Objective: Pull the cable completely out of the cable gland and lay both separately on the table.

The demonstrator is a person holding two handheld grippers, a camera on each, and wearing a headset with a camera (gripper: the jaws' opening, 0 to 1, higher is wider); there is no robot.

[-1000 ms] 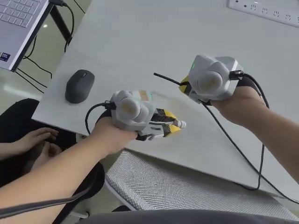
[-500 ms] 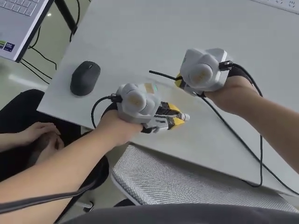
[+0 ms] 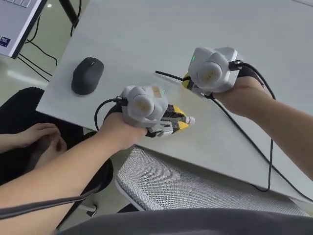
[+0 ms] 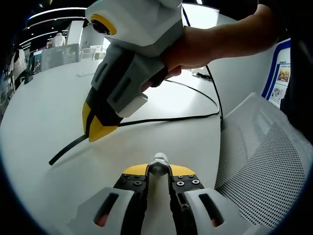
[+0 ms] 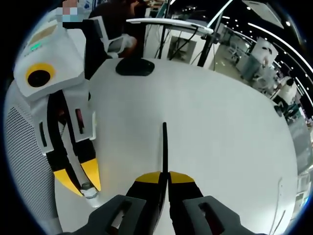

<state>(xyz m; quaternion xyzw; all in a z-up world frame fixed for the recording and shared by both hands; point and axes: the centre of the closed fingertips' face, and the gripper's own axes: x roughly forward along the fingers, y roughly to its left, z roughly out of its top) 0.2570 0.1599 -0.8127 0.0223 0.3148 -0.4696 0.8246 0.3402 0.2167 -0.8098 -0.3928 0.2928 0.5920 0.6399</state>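
Note:
A small white cable gland (image 4: 158,163) sits pinched between the yellow tips of my left gripper (image 4: 158,170), low over the table's near edge; the gland (image 3: 189,120) pokes out of those tips in the head view. A thin black cable (image 5: 164,147) runs straight out from my right gripper (image 5: 164,177), which is shut on it, free end pointing away over the table. The cable (image 3: 167,75) sticks out left of the right gripper (image 3: 187,82) in the head view, apart from the gland. From the left gripper view, the cable (image 4: 68,149) hangs under the right gripper's yellow tips.
A black mouse (image 3: 87,75) lies on the white table (image 3: 146,34) at the left. A laptop corner (image 3: 17,22) stands on a stand beyond the table's left edge. A grey mesh chair (image 3: 171,186) is below the near edge. A person's hands (image 3: 41,139) rest at the lower left.
The whole view has shifted slightly. Both grippers keep their hold and stay about the same distance apart.

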